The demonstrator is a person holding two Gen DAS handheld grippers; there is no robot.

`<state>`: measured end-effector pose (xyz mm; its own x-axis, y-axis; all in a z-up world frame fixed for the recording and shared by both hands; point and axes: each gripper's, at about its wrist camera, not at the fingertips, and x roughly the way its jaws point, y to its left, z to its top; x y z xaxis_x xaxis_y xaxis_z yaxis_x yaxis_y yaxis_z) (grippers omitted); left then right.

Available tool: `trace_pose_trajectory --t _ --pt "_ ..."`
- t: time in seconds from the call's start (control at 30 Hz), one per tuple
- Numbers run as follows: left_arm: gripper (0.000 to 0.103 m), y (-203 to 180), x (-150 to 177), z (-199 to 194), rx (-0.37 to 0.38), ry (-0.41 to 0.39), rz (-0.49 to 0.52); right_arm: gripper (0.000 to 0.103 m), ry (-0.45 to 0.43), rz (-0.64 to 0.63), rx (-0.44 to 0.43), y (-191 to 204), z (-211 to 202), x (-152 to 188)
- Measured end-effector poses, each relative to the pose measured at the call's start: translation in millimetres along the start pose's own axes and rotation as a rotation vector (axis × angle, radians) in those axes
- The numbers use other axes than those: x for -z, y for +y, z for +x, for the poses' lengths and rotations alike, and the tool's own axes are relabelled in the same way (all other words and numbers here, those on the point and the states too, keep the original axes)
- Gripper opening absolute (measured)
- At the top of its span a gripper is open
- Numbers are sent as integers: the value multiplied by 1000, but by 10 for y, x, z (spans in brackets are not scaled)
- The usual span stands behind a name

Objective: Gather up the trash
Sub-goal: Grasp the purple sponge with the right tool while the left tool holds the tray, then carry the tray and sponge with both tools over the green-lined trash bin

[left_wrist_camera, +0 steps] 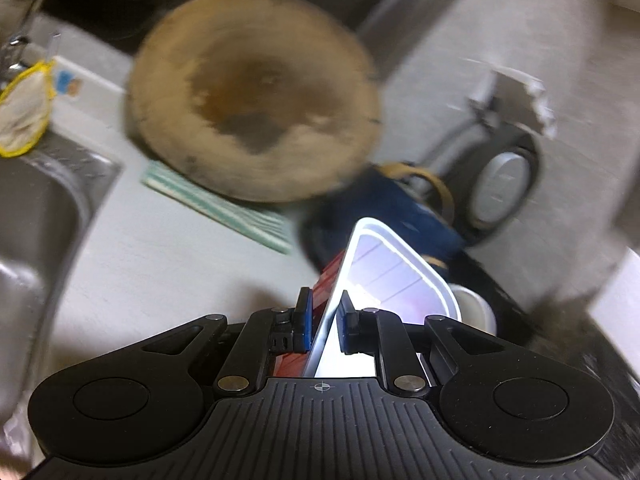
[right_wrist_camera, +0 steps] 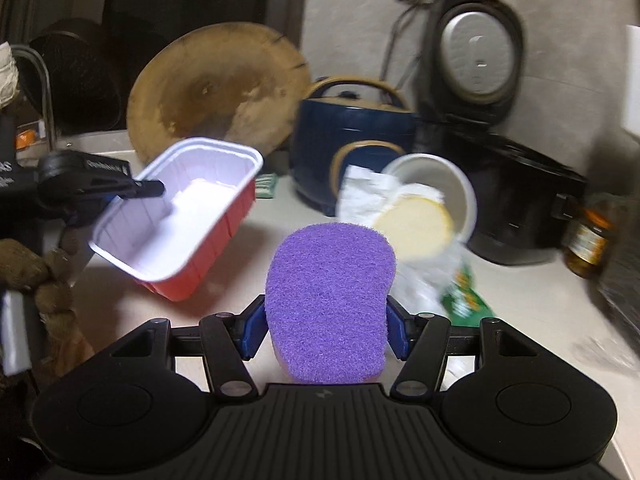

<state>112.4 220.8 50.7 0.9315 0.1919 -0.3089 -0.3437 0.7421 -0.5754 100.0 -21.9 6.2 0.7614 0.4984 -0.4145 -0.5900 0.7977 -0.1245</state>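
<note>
Right wrist: pale counter (right_wrist_camera: 132,292), fingers w/ purple sponge (right_wrist_camera: 330,312) gripped, left fingers pinch red tray (right_wrist_camera: 188,216) wall.

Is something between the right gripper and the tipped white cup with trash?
Yes. The right gripper is shut on a purple sponge, which sticks out ahead of it toward the cup. The counter between looks clear.
</note>
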Motion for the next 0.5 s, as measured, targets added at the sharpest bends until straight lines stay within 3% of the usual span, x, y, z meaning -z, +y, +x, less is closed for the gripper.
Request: trace_pose_trajectory --t 0.3,0.5 --pt "16 -696 777 -207 185 172 142 59 -5 84 108 -499 -565 653" --pt "16 -1070 1604 -2 300 396 220 59 52 196 208 -965 -796 1376"
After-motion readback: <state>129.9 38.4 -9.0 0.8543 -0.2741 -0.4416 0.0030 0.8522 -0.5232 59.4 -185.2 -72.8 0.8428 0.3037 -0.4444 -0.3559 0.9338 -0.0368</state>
